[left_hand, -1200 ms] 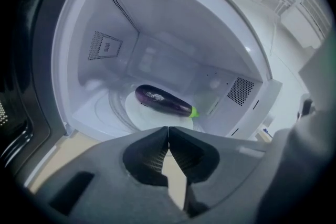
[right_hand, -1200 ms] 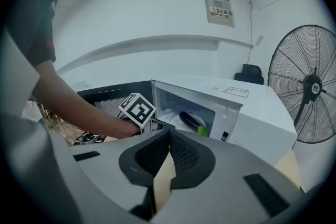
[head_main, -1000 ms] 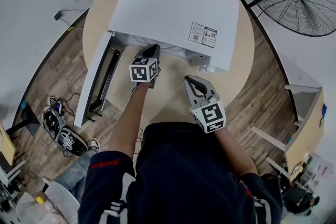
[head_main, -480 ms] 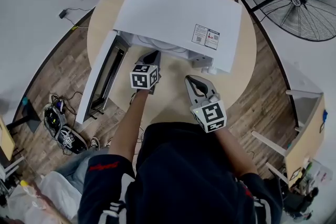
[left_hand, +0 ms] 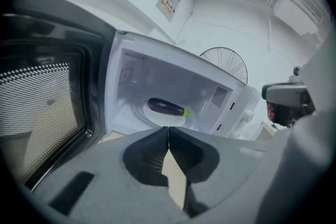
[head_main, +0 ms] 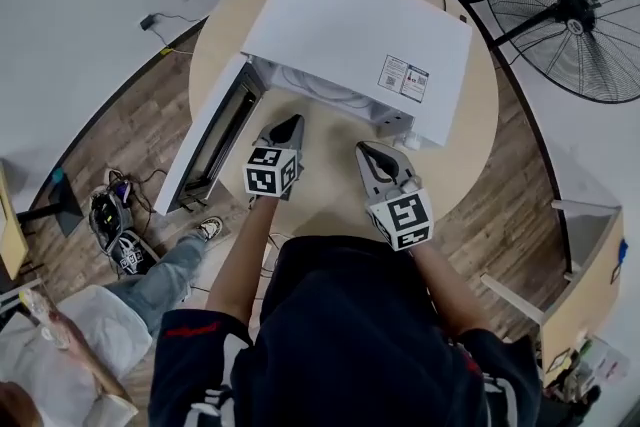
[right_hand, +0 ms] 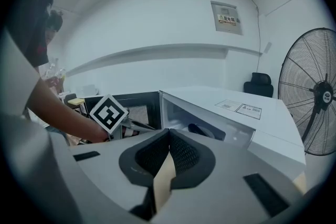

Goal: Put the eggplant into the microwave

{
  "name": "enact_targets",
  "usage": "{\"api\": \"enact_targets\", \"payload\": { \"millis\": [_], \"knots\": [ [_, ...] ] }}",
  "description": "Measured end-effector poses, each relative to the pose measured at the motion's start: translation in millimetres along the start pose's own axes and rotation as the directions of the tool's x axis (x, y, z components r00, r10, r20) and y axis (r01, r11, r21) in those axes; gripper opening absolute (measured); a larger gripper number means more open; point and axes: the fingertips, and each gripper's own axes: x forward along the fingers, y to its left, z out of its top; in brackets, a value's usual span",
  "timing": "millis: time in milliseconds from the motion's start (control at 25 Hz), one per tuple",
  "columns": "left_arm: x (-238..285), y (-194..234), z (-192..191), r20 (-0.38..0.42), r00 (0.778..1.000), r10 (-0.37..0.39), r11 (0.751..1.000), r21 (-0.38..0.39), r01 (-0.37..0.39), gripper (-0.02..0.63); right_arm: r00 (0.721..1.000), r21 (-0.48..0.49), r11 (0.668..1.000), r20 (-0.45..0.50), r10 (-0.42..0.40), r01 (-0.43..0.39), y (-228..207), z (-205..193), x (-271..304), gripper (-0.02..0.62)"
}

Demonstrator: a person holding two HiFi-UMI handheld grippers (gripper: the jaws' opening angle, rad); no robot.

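Over the last second the left tongs [head_main: 289, 124] had drawn back from the mouth of the microwave [head_main: 360, 25] toward the person and risen a little, so that their tips now hung over the bare table [head_main: 330, 190] just in front of the cavity instead of at its threshold. The right tongs [head_main: 369, 151] had hardly shifted. The eggplant [left_hand: 165, 107] lay on its side on the turntable [left_hand: 140, 113] inside the microwave, touched by neither tool, so the placing itself looked done. The door [head_main: 213, 143] stood wide open to the left, and shutting it was probably all that remained.

In the left gripper view the left tongs [left_hand: 168, 129] were pressed together tip to tip with nothing between them. The right tongs [right_hand: 169, 131] were likewise closed and empty in the right gripper view, hovering near the microwave's front right corner and clear of it.
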Motion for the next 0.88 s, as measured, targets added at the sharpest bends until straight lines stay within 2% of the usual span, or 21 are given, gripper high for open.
{"api": "enact_targets", "payload": {
  "millis": [480,880],
  "knots": [
    [-82,-36,20,0.104,0.994,0.021,0.998,0.06,-0.027,0.018,0.995,-0.04,0.998,0.078,0.057,-0.054,7,27,-8,0.011],
    [-138,-66,54,0.231,0.971,0.064,0.992,0.088,-0.086,0.018,0.987,-0.063,0.995,0.13,0.089,-0.081,14,44,-16,0.011]
  ]
}}
